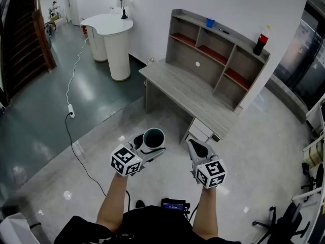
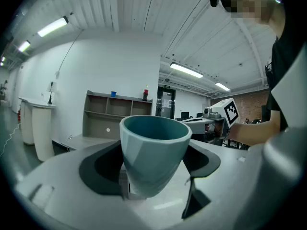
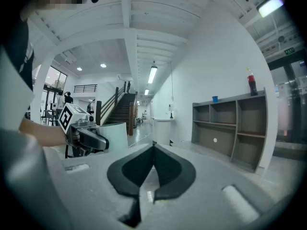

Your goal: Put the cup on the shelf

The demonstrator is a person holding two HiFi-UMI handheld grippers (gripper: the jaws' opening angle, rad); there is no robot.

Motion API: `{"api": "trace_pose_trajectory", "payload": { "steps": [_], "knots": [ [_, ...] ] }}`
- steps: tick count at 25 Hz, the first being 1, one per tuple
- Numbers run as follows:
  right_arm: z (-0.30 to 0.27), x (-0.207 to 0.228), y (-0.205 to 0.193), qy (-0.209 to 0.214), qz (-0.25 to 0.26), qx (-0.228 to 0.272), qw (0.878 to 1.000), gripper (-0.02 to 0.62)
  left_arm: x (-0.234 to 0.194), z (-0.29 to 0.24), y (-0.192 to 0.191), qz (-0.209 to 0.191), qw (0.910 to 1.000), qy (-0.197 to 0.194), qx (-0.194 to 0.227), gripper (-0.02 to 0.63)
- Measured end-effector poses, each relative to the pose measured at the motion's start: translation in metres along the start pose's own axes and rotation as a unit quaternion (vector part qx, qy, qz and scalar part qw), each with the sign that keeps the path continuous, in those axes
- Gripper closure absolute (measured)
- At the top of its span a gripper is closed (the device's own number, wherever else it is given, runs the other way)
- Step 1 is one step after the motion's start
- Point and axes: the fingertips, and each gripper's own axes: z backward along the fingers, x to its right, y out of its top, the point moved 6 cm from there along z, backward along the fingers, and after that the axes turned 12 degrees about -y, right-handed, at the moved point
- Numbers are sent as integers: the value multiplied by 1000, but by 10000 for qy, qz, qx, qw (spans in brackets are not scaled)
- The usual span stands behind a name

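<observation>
Glossy grey floor [image 1: 45,111], white walls [image 1: 152,14]

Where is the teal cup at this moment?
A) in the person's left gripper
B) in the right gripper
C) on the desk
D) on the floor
A: the cup stands clamped between the jaws of the left gripper, while the right gripper is shut with nothing in it.

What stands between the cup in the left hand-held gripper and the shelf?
In the head view, only a strip of bare floor and the grey desk separate the cup from the shelf; nothing else stands there.
</observation>
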Motion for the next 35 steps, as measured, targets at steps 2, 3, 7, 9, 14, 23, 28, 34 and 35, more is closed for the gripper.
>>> {"api": "trace_pose_trajectory", "payload": {
  "steps": [2, 3, 7, 9, 14, 23, 28, 34, 35],
  "knots": [
    [2, 5, 1, -26, 16, 12, 10000, 597, 2, -2, -1, -2, 10000, 1, -21, 213],
    [3, 7, 2, -37, 28, 13, 10000, 597, 3, -4, -1, -11, 10000, 4, -43, 213],
    [2, 13, 3, -52, 83, 1, 10000, 597, 2, -11, -2, -92, 9998, -11, -168, 213],
    [0, 14, 3, -64, 70, 11, 10000, 597, 1, -15, -1, -113, 9998, -52, -162, 213],
    [-6, 19, 2, -91, -2, 46, 9999, 595, -6, -20, -1, -125, 9997, -28, -190, 213],
    [-17, 22, -3, -89, 219, -108, 9997, 595, -13, -27, -1, -42, 9999, 20, -151, 212],
    [-17, 27, -2, -52, 193, -77, 9998, 596, -13, -31, -1, -45, 9998, 65, -177, 212],
    [-16, 37, -3, -4, 143, -37, 9999, 596, -10, -42, -3, -44, 9997, 80, -216, 212],
    [-16, 39, -4, 11, 140, -35, 9999, 595, -9, -45, -3, -43, 9997, 87, -218, 212]
  ]
}}
